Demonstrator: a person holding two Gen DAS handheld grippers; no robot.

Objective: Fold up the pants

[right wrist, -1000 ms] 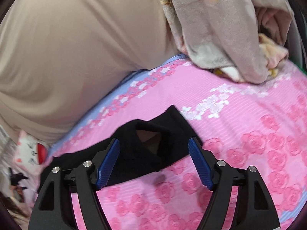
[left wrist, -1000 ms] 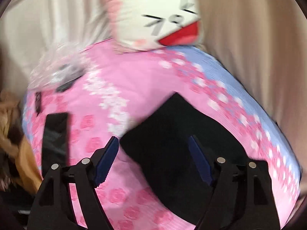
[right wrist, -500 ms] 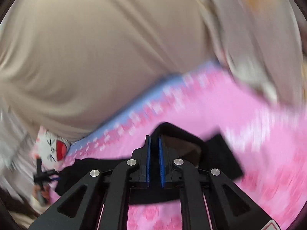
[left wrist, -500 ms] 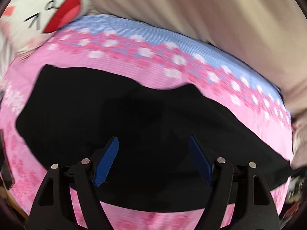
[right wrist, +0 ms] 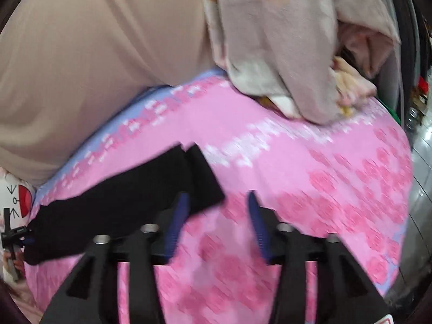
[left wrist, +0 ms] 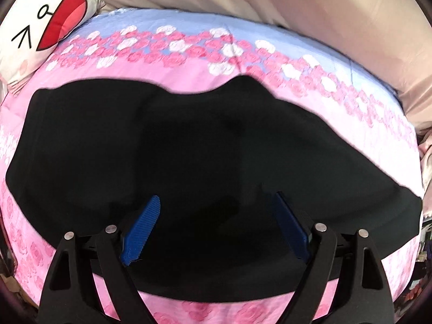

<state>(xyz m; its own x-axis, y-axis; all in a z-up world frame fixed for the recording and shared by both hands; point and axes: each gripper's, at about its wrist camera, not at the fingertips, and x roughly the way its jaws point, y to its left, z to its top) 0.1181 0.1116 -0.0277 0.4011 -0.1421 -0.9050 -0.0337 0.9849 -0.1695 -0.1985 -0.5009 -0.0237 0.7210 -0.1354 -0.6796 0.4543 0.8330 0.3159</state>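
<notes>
On the bed, over a pink rose-print sheet (left wrist: 189, 67) with a pale blue band along its far edge, the black pants (left wrist: 189, 148) lie spread flat and wide, running from near the left edge of the bed toward the right edge. A white cartoon-face pillow (left wrist: 40, 19) sits at the far left corner, and beige fabric (left wrist: 297, 5) rises behind the far edge.

The left hand-held gripper (left wrist: 214, 224) points down over the near half of the pants, its blue pads (left wrist: 143, 229) well apart and widening; black cloth shows between them, though neither pad presses on it.

In the right wrist view, blurred, the right hand-held gripper (right wrist: 217, 218) is opening too. Its left pad lies just over the corner of the pants (right wrist: 121, 205), with only pink sheet between the two pads. A heap of grey and cream blankets (right wrist: 283, 54) rests at the far right corner.
</notes>
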